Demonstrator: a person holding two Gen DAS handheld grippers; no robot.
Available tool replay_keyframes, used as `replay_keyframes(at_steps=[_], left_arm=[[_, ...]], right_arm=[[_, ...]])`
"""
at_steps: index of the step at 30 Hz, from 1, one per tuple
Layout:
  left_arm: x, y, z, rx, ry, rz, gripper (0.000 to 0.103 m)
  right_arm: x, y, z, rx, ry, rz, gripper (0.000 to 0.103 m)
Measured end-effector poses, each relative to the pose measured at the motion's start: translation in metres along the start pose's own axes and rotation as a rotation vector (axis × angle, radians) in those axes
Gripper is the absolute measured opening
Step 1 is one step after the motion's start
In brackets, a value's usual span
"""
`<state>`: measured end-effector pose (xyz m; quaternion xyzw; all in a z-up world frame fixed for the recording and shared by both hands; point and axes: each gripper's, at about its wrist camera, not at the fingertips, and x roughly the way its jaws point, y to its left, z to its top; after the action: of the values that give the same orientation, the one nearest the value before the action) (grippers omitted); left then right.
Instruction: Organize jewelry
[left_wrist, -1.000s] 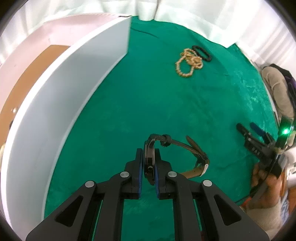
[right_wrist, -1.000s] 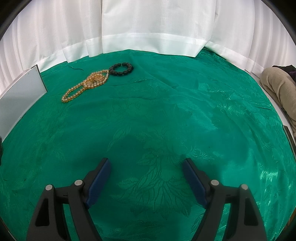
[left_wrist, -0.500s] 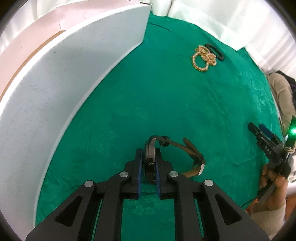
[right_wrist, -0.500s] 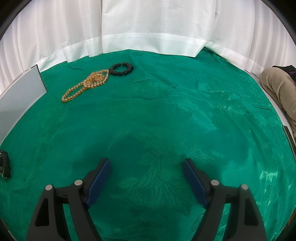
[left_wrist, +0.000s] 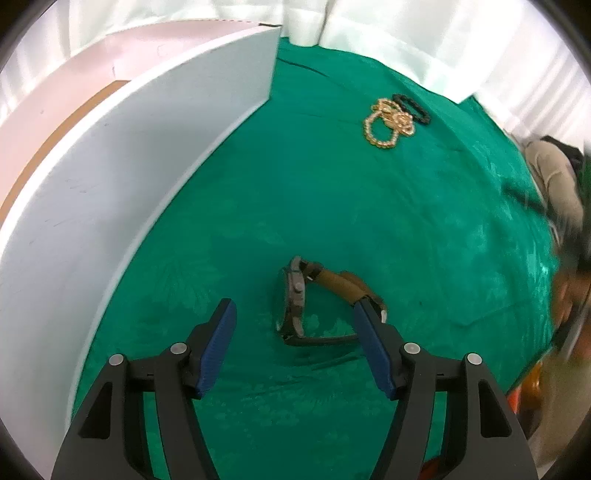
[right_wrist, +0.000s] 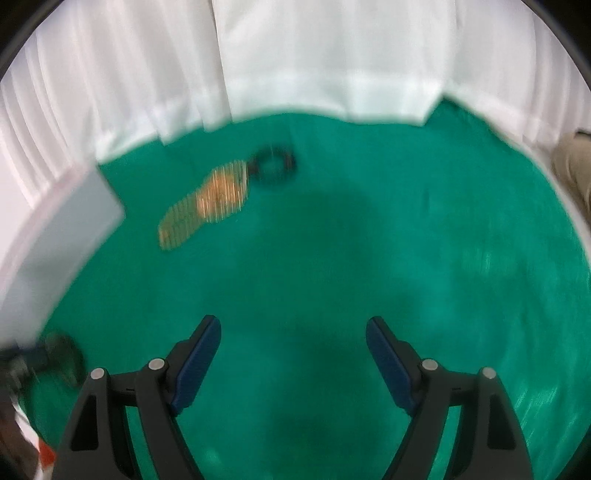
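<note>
A wristwatch (left_wrist: 295, 299) with a brown strap lies on its side on the green cloth (left_wrist: 295, 184), between the fingers of my left gripper (left_wrist: 293, 314), which is open and empty. A gold bead necklace (left_wrist: 388, 125) and a black bead bracelet (left_wrist: 412, 109) lie together far ahead. In the blurred right wrist view the necklace (right_wrist: 207, 203) and bracelet (right_wrist: 273, 162) show at upper left. My right gripper (right_wrist: 293, 332) is open and empty above bare cloth. The watch and left gripper blur at its lower left edge (right_wrist: 55, 358).
A white box (left_wrist: 122, 177) with a tall wall stands along the left, and also shows in the right wrist view (right_wrist: 66, 221). White curtains hang behind the table. A beige bag (left_wrist: 554, 181) sits at the right edge.
My left gripper has opened and let go of the watch, which now lies on the cloth. My right gripper has started moving, so its view is blurred.
</note>
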<state>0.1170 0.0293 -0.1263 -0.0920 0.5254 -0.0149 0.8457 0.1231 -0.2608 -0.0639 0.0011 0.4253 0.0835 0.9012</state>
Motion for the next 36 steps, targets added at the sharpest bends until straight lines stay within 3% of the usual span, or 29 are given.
replay_keyframes(at_steps=[3,6,8,10,14,16,20,22,24,25,26,29,31,34,36], left_arm=[[0.003,0.0,0.002,-0.011,-0.003,-0.013,0.068],[0.003,0.003,0.001,-0.026,-0.011,-0.021,0.068],[0.004,0.006,0.001,-0.03,-0.008,-0.019,0.068],[0.006,0.008,0.0,-0.037,0.0,-0.017,0.068],[0.008,0.014,-0.001,-0.054,0.002,-0.016,0.068],[0.009,0.017,-0.002,-0.063,0.003,-0.021,0.068],[0.008,0.017,-0.003,-0.066,0.001,-0.023,0.067],[0.008,0.018,-0.005,-0.067,0.0,-0.025,0.067],[0.009,0.017,-0.006,-0.064,0.004,-0.024,0.067],[0.009,0.017,-0.006,-0.064,0.004,-0.024,0.067],[0.008,0.018,-0.006,-0.066,0.003,-0.026,0.067],[0.006,0.018,-0.006,-0.073,-0.001,-0.035,0.067],[0.005,0.02,-0.006,-0.073,-0.001,-0.032,0.067],[0.005,0.02,-0.008,-0.08,0.0,-0.032,0.067],[0.003,0.019,-0.009,-0.081,-0.002,-0.03,0.067]], right_arm=[[0.009,-0.003,0.055,0.062,-0.046,0.053,0.083],[0.046,-0.002,0.095,0.141,0.002,0.095,0.081],[0.074,0.009,0.108,0.157,0.07,0.184,0.06],[0.099,0.024,0.115,0.162,0.132,0.231,0.057],[0.13,0.048,0.121,0.119,0.227,0.177,0.042],[0.138,0.056,0.123,0.125,0.272,0.178,0.042],[0.145,0.073,0.128,0.034,0.271,0.066,0.042],[0.146,0.075,0.131,0.022,0.294,0.104,0.041],[0.151,0.081,0.128,-0.031,0.339,0.116,0.024],[0.154,0.085,0.129,-0.048,0.352,0.115,0.007],[0.153,0.086,0.127,-0.055,0.367,0.127,0.004],[0.142,0.087,0.117,-0.073,0.462,0.243,0.004],[0.137,0.087,0.112,-0.098,0.504,0.26,0.004],[0.125,0.074,0.127,-0.063,0.386,0.174,0.009],[0.125,0.066,0.14,0.004,0.315,0.18,0.018]])
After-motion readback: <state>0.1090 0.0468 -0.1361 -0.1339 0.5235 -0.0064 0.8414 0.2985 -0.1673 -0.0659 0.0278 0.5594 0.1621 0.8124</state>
